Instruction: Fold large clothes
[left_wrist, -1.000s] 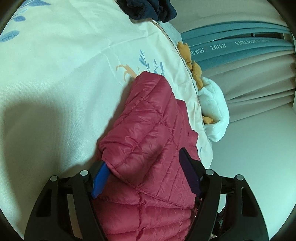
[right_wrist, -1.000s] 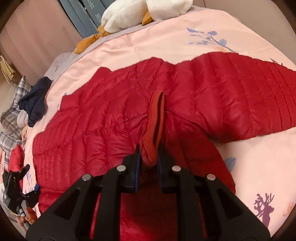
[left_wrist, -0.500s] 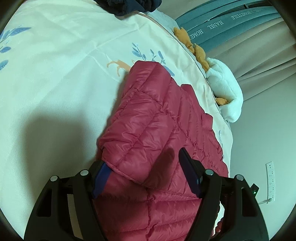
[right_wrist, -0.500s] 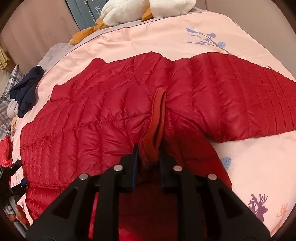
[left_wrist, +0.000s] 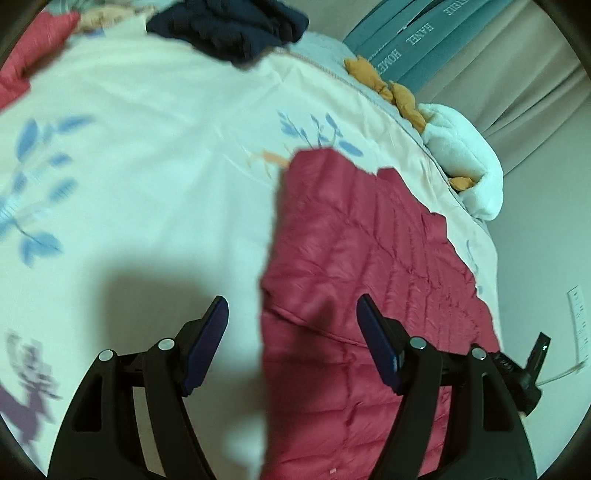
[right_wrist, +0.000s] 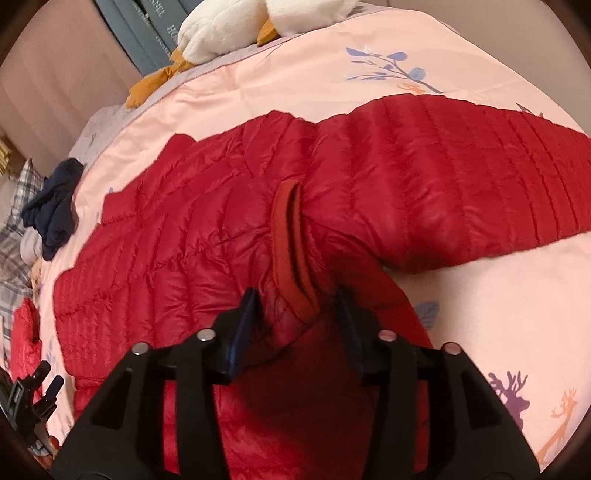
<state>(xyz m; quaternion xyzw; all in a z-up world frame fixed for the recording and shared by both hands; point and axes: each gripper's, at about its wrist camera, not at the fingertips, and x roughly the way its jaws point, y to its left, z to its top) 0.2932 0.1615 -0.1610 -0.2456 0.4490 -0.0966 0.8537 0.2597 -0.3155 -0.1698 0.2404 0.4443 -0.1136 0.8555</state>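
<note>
Since a second ago the left gripper (left_wrist: 291, 317) has lifted clear of the red down jacket (left_wrist: 369, 280), whose folded hem no longer sits between its fingers. In the left wrist view its jaws stand wide and empty, the jacket's edge lying just ahead and to the right on the printed duvet (left_wrist: 147, 177), a navy garment (left_wrist: 236, 29) far beyond.

In the right wrist view the right gripper (right_wrist: 295, 299) is opening, its jaws parting from the jacket's collar (right_wrist: 291, 243), which stands between them. The jacket (right_wrist: 424, 177) spreads ahead; a plush toy (right_wrist: 229, 26) lies far beyond.
</note>
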